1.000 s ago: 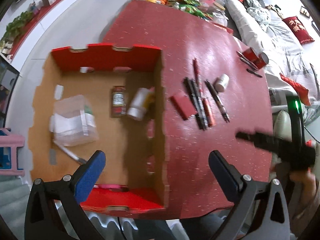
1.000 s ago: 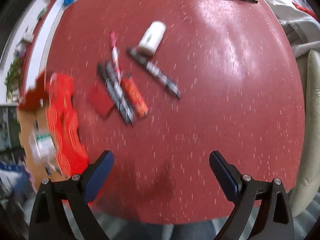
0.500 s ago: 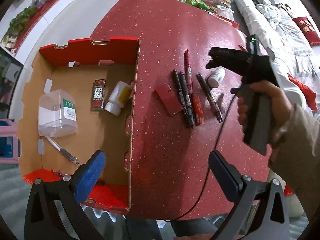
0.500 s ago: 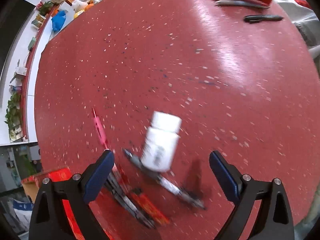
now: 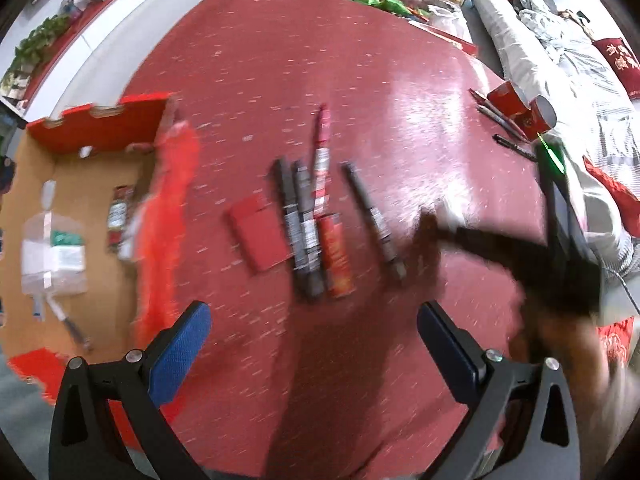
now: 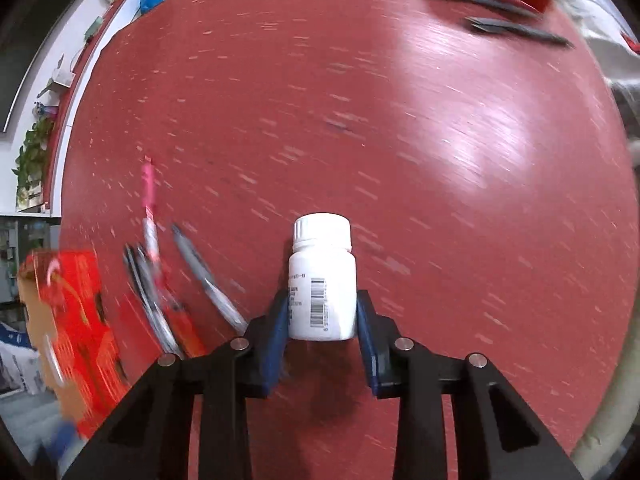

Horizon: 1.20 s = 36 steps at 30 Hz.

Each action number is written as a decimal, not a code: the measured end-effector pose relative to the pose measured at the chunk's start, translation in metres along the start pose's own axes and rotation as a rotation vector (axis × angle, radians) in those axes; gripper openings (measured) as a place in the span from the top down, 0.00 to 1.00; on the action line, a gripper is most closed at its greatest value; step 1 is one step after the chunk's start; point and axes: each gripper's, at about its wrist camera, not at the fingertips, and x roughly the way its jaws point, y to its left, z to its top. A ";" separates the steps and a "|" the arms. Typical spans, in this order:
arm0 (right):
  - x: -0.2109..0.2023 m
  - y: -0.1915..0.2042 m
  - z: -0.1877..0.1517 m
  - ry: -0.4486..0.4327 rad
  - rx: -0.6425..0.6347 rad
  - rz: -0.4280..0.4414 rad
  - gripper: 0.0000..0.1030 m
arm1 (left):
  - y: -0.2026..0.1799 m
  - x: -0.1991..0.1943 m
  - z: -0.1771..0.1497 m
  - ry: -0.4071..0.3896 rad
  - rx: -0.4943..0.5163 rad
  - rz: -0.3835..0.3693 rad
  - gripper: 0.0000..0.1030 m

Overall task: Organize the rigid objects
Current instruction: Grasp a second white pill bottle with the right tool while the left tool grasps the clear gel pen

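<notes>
A white pill bottle [image 6: 322,280] with a barcode label stands between the blue pads of my right gripper [image 6: 322,296]. Its jaws are closing and both pads touch the bottle's sides. In the left wrist view the right gripper [image 5: 500,248] is a dark blur held by a hand at the right. My left gripper [image 5: 312,316] hangs open over the red table [image 5: 360,80], with nothing between its fingers. Ahead of it lie several pens [image 5: 304,220], a black marker [image 5: 372,216], a pink pen [image 5: 322,148], a red flat card [image 5: 262,236] and an orange-red tube [image 5: 336,256].
A cardboard box with red walls [image 5: 100,120] sits at the left, holding a clear plastic container [image 5: 52,256], a small brown bottle [image 5: 118,216] and a pen [image 5: 68,320]. Red paper cups [image 5: 520,108] with pens lie far right. Packets crowd the table's far edge.
My right gripper dropped onto the white bottle and its jaws narrowed around it. My left gripper swung right, so the box slid to the left of its view.
</notes>
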 end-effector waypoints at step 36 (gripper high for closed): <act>-0.074 -0.104 -0.095 0.045 -0.006 0.063 0.67 | -0.096 0.107 0.048 0.115 0.047 -0.014 0.90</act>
